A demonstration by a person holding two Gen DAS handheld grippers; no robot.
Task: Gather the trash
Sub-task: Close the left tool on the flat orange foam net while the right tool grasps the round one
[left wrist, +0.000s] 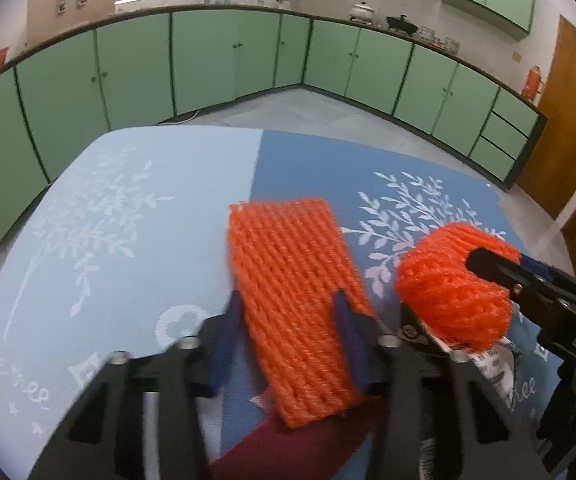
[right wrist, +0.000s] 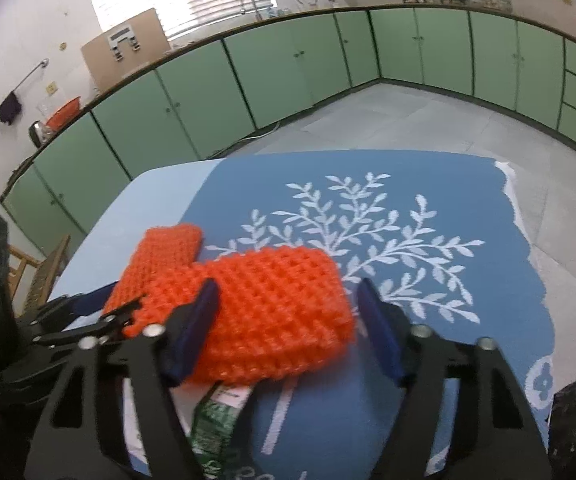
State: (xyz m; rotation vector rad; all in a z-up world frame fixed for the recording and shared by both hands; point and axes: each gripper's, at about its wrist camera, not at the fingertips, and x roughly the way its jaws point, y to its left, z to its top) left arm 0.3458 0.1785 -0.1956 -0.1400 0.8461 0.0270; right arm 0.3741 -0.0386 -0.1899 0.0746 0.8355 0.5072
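A flat orange foam net lies lengthwise on the blue tablecloth. My left gripper straddles its near half, and both blue pads touch its sides. To the right, a second orange foam net bulges between the fingers of my right gripper. In the right wrist view that net fills the gap of the right gripper, with the pads against its edges. The left gripper closes on the flat net at the left.
A dark red piece lies under the flat net's near end. A green and white wrapper sits below the second net. The table's far edge drops to a tiled floor. Green cabinets line the walls. A wooden chair stands at the left.
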